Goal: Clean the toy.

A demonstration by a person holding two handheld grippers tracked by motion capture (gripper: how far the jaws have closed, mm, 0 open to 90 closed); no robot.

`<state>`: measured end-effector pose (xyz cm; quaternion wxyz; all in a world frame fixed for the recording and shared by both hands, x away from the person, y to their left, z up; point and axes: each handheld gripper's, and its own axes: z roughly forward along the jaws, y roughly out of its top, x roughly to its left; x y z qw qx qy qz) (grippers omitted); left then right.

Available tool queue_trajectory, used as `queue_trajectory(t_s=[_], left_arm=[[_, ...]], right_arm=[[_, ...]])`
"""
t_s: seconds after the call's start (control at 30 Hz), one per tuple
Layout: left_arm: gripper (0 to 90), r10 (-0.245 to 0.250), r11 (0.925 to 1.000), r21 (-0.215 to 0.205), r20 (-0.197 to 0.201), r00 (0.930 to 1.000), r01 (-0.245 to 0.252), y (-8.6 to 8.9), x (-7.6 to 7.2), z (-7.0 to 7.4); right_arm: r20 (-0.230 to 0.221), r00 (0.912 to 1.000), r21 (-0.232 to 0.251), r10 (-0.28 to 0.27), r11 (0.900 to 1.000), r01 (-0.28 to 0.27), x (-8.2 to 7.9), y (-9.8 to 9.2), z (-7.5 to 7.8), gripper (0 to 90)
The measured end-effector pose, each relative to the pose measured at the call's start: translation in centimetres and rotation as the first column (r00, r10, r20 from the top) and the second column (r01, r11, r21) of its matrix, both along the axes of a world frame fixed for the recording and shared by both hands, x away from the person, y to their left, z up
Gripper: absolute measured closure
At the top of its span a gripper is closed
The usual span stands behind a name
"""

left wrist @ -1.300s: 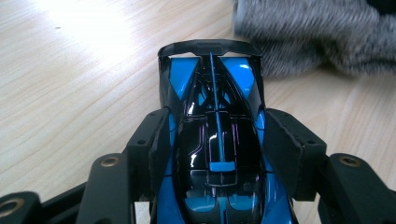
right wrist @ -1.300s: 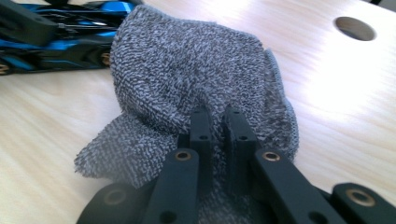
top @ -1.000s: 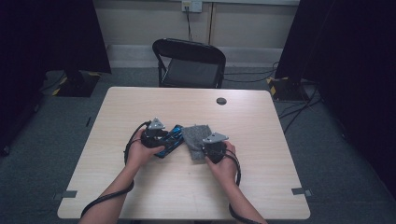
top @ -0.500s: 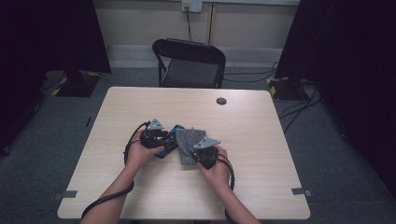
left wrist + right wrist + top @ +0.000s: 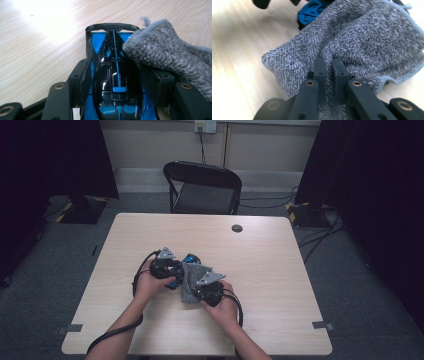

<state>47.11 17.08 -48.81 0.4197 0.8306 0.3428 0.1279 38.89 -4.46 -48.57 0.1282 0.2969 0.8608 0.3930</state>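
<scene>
Table: pale wood-grain table point(image 5: 280, 270), both hands working near its middle.
Toy car: glossy blue and black toy car point(image 5: 113, 75) standing on the table, its far end bearing a black arched wing.
Left tool: left tool point(image 5: 117, 80) with its jaws clamped on the two sides of the toy car; in the high view it sits left of centre point(image 5: 167, 266), held by the left hand point(image 5: 147, 285).
Cloth: grey knitted cloth point(image 5: 367, 42), bunched, draped over the right side of the toy car and touching it; in the high view it lies between the two tools point(image 5: 189, 282).
Right tool: right tool point(image 5: 329, 65) with its jaws closed together, pinching a fold of the cloth.
Chair: black folding chair point(image 5: 202, 187) beyond the table's far edge.
Small item: small dark round disc point(image 5: 237, 228) near the far edge, well apart from the hands.
</scene>
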Motion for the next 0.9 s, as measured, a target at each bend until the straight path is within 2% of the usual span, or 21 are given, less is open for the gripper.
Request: queue_trajectory(t_s=[0.17, 0.37, 0.7, 0.9], left_arm=[[42.7, -0.002, 1.0000, -0.001, 0.001, 1.0000, 0.002, 0.0, 0.0, 0.0], [42.7, -0.004, 1.0000, -0.003, 0.000, 1.0000, 0.004, 0.0, 0.1, 0.0], [42.8, -0.003, 0.9999, -0.014, -0.003, 1.0000, 0.003, 0.0, 0.1, -0.1], [42.7, 0.000, 0.9999, -0.016, -0.003, 1.0000, 0.000, 0.0, 0.2, -0.1]], right_arm=[[-0.014, 0.9996, 0.010, 0.025, 1.000, -0.025, -0.4, 0.3, 0.0, 84.2], [-0.033, 0.9962, 0.004, 0.080, 0.997, -0.080, -1.0, 1.0, 0.0, 84.3], [-0.060, 0.9859, 0.024, 0.156, 0.988, -0.155, -1.9, 1.8, -0.1, 84.2], [-0.067, 0.9755, 0.038, 0.210, 0.978, -0.207, -2.5, 1.8, -0.2, 84.2]])
